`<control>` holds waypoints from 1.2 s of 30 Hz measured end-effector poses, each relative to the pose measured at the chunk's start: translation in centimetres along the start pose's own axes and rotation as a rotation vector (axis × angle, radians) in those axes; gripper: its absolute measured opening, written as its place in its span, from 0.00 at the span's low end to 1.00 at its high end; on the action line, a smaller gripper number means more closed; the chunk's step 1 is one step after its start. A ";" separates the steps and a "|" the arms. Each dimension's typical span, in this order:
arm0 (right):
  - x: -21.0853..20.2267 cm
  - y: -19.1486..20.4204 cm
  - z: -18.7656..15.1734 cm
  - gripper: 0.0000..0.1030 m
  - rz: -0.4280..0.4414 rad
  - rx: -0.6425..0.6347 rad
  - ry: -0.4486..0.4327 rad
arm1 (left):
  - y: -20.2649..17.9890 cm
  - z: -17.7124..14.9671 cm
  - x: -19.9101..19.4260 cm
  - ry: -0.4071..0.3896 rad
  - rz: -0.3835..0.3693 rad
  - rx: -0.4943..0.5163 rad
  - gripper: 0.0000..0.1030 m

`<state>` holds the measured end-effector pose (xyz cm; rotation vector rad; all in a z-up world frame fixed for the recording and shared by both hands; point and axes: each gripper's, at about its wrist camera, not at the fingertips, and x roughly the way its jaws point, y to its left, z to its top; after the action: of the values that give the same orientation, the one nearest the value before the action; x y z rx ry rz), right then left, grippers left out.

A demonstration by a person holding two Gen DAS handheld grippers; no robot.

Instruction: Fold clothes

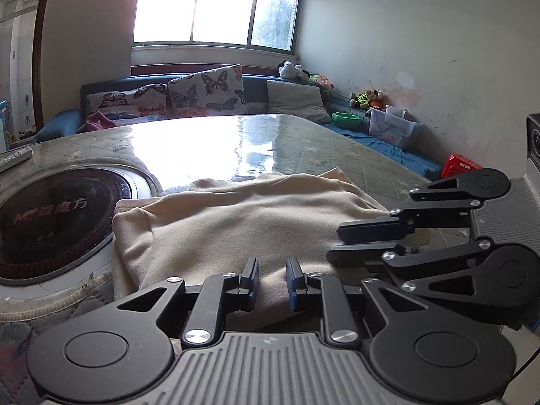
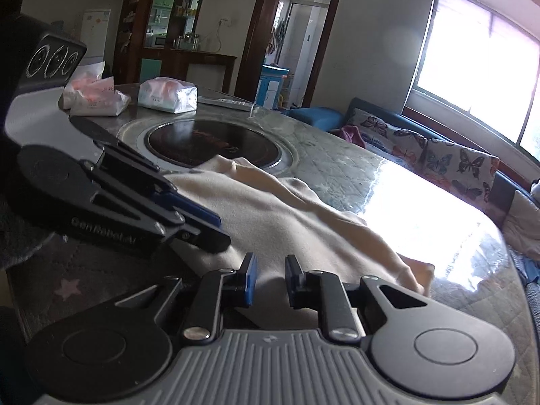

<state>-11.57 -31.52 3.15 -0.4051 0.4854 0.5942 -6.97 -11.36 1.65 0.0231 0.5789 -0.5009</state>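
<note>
Bright window (image 1: 216,6) behind blue sofa (image 1: 256,92), butterfly cushions (image 1: 206,89); white wall (image 1: 422,50), dark doorway (image 2: 290,30).

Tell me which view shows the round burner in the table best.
The right wrist view: the burner shows as a nearly whole dark disc with its metal ring, only the near edge under the cream garment. The left wrist view cuts the burner off at the frame's left edge.

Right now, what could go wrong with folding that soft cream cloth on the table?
1. Each hand-held gripper, left and right, pinches only a small bit of the cream cloth, so it might slip out.
2. The cloth's far edge lies by the round black cooktop and could drag over it.
3. The grippers are close together and could bump.
</note>
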 end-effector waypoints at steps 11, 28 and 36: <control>-2.6 -2.7 -2.5 0.17 -0.089 0.096 0.017 | 0.0 0.1 -0.1 0.005 0.002 0.009 0.20; -3.8 -5.2 -2.8 0.17 -0.077 0.232 0.038 | -1.3 1.6 0.6 0.010 -0.046 0.022 0.20; -3.6 -5.9 -2.4 0.17 -0.068 0.227 0.052 | -0.6 2.9 1.9 0.018 -0.044 -0.007 0.20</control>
<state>-11.33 -38.70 4.40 -0.2203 0.5806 0.4575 -4.39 -13.16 3.14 0.0077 0.5996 -0.5421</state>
